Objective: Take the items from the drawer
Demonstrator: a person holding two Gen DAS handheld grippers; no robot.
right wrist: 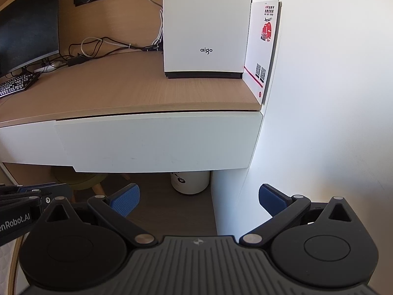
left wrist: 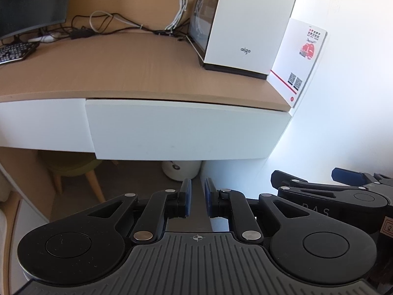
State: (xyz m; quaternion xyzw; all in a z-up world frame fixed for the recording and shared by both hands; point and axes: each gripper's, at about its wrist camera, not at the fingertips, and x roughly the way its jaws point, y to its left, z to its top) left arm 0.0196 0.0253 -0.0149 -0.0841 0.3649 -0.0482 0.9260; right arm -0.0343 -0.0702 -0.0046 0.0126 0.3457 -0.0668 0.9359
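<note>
Closed drawer (left wrist: 186, 130) ahead above narrowed, empty left gripper (left wrist: 196, 196) and splayed right gripper (right wrist: 199, 196)

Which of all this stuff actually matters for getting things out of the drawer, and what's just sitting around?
For the job: drawer, left gripper, right gripper.

Just lying about: computer case, card, keyboard, monitor, cables.

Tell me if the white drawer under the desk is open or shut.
Shut. The drawer front sits almost flush under the desk edge, only a thin dark gap along its top, and nothing of its inside shows.
</note>
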